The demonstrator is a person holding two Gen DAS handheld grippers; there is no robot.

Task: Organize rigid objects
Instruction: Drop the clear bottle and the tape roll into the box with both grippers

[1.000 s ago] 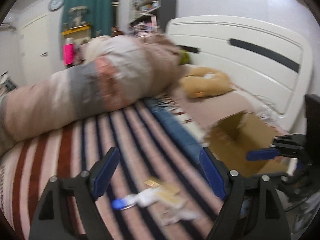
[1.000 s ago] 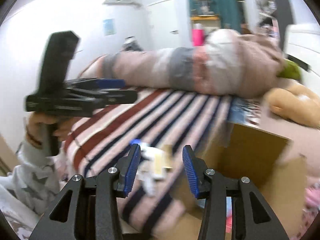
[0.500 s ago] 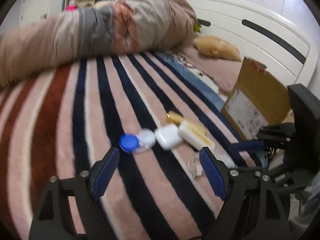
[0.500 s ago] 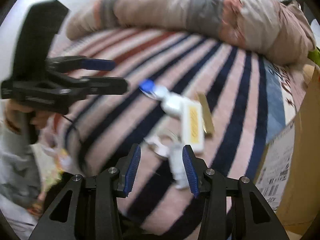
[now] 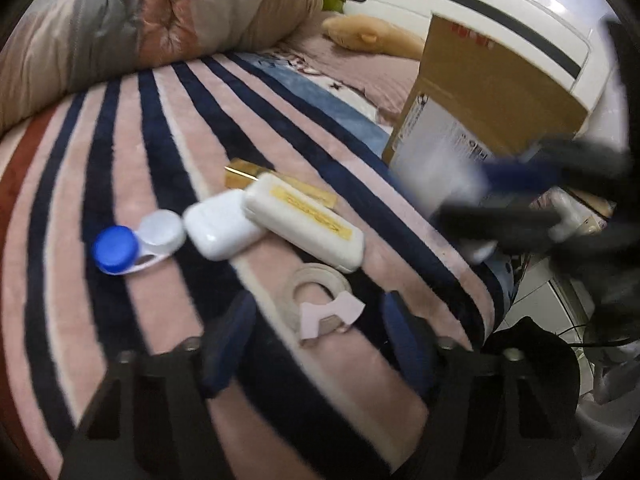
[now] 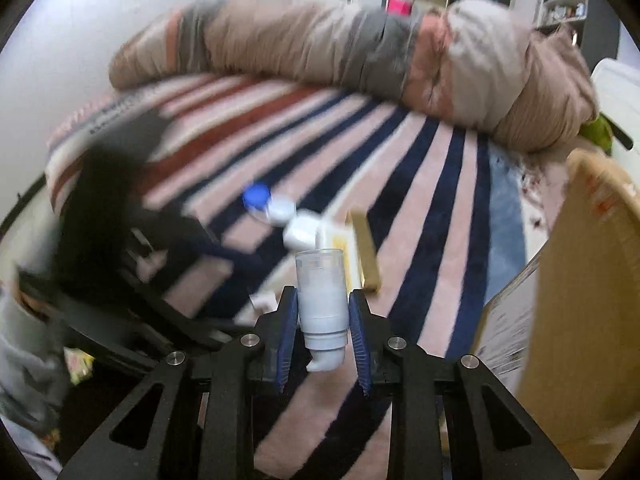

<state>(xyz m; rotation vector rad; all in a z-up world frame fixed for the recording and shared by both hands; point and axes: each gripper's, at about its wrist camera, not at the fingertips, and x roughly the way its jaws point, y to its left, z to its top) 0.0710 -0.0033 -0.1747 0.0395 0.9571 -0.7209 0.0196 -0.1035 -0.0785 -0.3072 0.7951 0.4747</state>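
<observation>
Between right hand-held gripper (image 6: 323, 330) pads, small white bottle (image 6: 322, 304), clamped upright

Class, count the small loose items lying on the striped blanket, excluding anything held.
5: lens case, white case, long white box, gold box, tape roll; others may be hidden.

No text reads cleanly in either view.

- Brown cardboard box (image 5: 492, 92), standing at the bed's edge: white shipping label (image 5: 436, 140) on its near face carries rows of small black print and a round mark at the top corner, all too blurred to make out. Red printed marks (image 5: 466, 34) near the box's top edge, illegible.
- White oblong plastic case (image 5: 306, 226) on the striped blanket: yellow strip label (image 5: 310, 210) along its lid with faint lettering, unreadable.
- Right wrist view: same box label smeared by motion; nothing legible.
</observation>
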